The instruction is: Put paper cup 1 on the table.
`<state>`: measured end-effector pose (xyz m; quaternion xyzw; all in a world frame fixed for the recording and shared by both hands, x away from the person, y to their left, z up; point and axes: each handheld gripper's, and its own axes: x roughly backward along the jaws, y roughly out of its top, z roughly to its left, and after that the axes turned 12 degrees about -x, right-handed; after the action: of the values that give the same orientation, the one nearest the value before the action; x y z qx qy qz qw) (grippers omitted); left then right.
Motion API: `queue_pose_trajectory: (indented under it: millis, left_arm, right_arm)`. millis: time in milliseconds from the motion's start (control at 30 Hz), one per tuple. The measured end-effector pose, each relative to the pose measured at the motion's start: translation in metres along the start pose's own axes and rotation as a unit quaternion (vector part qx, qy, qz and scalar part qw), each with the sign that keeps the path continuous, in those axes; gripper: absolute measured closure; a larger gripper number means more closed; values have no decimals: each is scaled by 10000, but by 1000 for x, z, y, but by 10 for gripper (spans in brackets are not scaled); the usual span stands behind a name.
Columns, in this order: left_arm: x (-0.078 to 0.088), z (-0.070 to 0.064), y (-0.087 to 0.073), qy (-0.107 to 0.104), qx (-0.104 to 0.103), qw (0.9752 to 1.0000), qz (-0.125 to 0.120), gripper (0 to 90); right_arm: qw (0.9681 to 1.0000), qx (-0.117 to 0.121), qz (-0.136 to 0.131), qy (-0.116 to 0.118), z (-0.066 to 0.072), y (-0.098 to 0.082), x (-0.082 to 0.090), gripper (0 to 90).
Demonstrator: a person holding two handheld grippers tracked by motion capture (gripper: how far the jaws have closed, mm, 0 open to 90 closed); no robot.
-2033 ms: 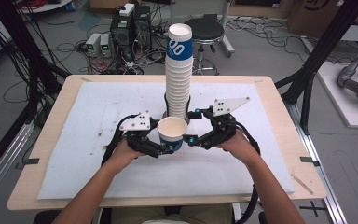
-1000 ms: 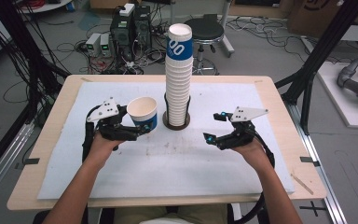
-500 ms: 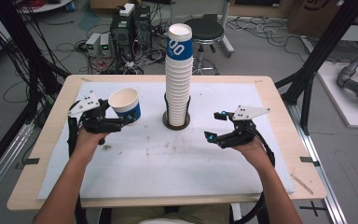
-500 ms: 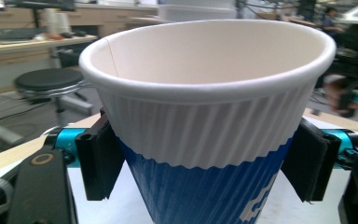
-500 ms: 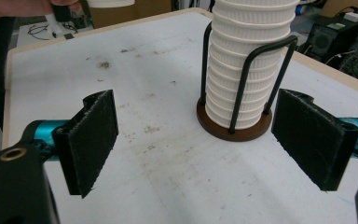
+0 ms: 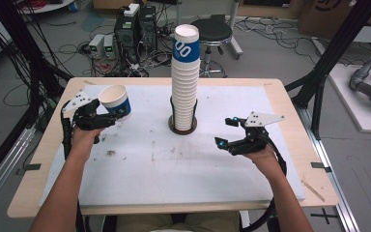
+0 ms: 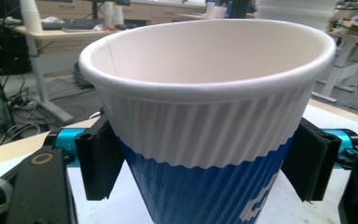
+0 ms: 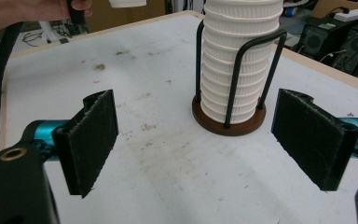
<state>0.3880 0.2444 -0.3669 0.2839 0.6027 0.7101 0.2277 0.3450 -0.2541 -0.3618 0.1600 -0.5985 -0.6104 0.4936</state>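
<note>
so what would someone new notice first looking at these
Probably the tall stack of paper cups in a wire holder at the table's middle, rising well above everything else. Next, the single blue-and-white cup clamped in the left gripper near the table's far left corner, while the right gripper hovers open and empty.

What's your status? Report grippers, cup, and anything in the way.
Left gripper shut on single paper cup, upright, at table's far left. Right gripper open, empty, right of cup stack in its holder. Nothing in the way.
</note>
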Motion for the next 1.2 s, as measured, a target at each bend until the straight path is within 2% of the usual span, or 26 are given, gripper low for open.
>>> queue_pose_trajectory:
  millis: [100, 200, 433, 533, 633, 733, 833, 1067, 1200]
  left_arm:
    - [-3, 4, -5, 41, 64, 9999, 72, 237]
    - [-8, 4, -10, 68, 34, 9998, 196, 238]
    - [-18, 11, -20, 226, 40, 9993, 309, 238]
    - [-23, 13, -27, 198, 68, 9989, 427, 237]
    - [-32, 14, -37, 238, 59, 9974, 684, 237]
    - [-36, 16, -51, 328, 147, 9953, 898, 237]
    - [-38, 15, -61, 351, 168, 9940, 1027, 236]
    - [-39, 11, -60, 319, 89, 9937, 1071, 236]
    - [-41, 11, -62, 341, 49, 9923, 1191, 236]
  right_arm:
    - [10000, -13, 37, -13, 0, -3, 0, 148]
    - [9999, -8, 104, -31, 0, -6, 1, 148]
    - [9999, 3, 65, -114, -1, -7, 2, 149]
    - [9999, -3, 93, -137, -2, -7, 2, 149]
    - [9998, -17, 123, -155, -2, -7, 0, 149]
    - [9998, -25, 131, -160, -2, -7, 0, 149]
    - [9998, -37, 122, -146, -3, -8, 1, 149]
    - [9998, -28, 128, -149, -3, -9, 1, 149]
    - [9998, -27, 157, -146, -2, -9, 0, 149]
